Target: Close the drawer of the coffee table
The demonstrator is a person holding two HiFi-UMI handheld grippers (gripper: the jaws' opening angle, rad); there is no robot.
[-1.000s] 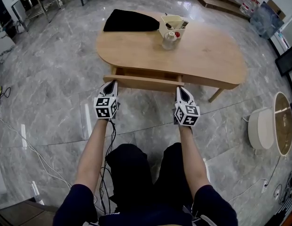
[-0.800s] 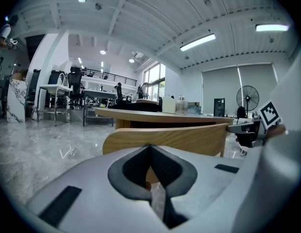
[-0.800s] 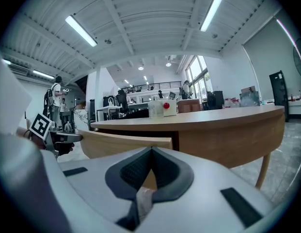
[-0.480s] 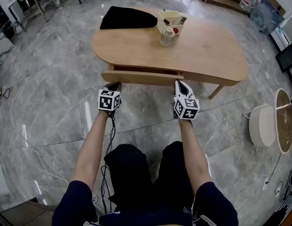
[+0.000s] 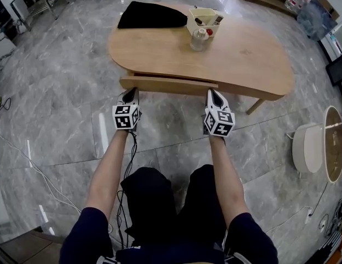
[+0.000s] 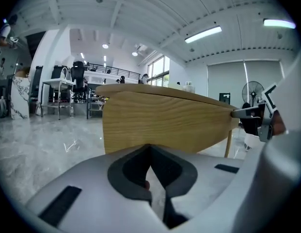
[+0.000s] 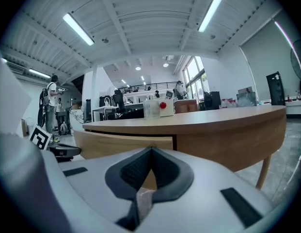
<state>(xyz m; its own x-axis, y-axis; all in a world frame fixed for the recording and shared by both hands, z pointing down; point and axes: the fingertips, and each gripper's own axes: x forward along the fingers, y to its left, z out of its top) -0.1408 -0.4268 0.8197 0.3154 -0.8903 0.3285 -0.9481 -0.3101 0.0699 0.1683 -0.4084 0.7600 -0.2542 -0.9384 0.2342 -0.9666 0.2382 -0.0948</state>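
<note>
Drawer pushed further in

My left gripper and right gripper have moved toward 12 o'clock, and the drawer sticks out less from under the coffee table.

This is a big open workspace, part office and part lab: a shiny grey marble floor, a ribbed ceiling with strip lights, work desks and a mezzanine railing behind.

I read no legible text, label, brand or number; my left gripper and right gripper, at 6 o'clock of the coffee table, bear only square coded markers.
</note>
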